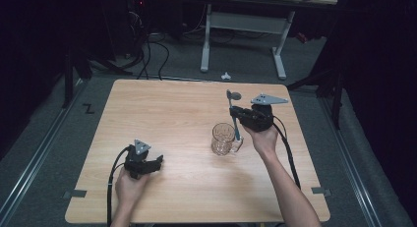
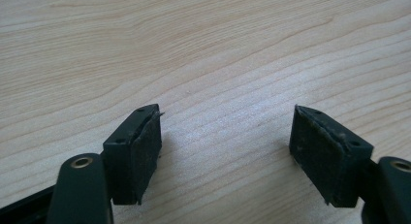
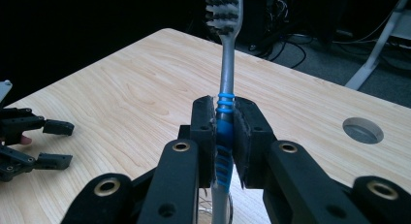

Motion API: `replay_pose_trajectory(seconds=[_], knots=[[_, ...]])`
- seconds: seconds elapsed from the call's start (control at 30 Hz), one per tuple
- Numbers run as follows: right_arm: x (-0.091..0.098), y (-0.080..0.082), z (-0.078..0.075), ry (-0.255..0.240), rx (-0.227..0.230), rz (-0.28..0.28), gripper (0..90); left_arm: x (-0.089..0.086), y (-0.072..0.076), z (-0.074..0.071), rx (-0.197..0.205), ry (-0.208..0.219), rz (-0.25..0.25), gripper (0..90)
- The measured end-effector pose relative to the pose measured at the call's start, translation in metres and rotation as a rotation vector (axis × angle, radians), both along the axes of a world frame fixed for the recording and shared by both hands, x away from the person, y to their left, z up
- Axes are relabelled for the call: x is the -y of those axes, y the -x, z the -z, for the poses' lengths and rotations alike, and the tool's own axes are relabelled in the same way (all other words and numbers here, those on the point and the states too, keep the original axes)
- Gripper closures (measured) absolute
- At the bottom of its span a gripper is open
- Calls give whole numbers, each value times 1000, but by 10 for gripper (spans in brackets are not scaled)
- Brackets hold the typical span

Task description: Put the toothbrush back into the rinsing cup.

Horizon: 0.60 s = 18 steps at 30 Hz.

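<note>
At the lower left of the high view, the left hand-held gripper (image 1: pixel 158 163) rests on the wooden worktop (image 1: pixel 162 114) with its jaws spread wide and nothing between them. Right of centre stands a glass mug (image 1: pixel 224 138). Just above it, the right hand-held gripper (image 1: pixel 236 114) clamps a toothbrush (image 3: pixel 224 132) by its blue-ribbed handle, bristles up, its lower end dipping into the mug.

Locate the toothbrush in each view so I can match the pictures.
High view: toothbrush right of centre, upright, lower end in the glass mug.
Left gripper view: not in it.
Right gripper view: centre, clamped in the right tool, bristles at top.
Shared landmark: the wooden table.
</note>
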State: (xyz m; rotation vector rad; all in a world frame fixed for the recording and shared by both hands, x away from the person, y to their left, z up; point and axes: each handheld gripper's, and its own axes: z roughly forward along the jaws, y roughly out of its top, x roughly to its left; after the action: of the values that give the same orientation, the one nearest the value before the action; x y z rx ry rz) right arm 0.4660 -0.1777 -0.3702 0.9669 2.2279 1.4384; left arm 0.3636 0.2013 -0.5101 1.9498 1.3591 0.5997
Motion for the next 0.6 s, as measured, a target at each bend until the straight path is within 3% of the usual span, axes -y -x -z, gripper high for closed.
replay_pose_trajectory(seconds=[0.6], knots=[[12,6,4,10,-12,11,799,0,0,0,0,0,1,277]])
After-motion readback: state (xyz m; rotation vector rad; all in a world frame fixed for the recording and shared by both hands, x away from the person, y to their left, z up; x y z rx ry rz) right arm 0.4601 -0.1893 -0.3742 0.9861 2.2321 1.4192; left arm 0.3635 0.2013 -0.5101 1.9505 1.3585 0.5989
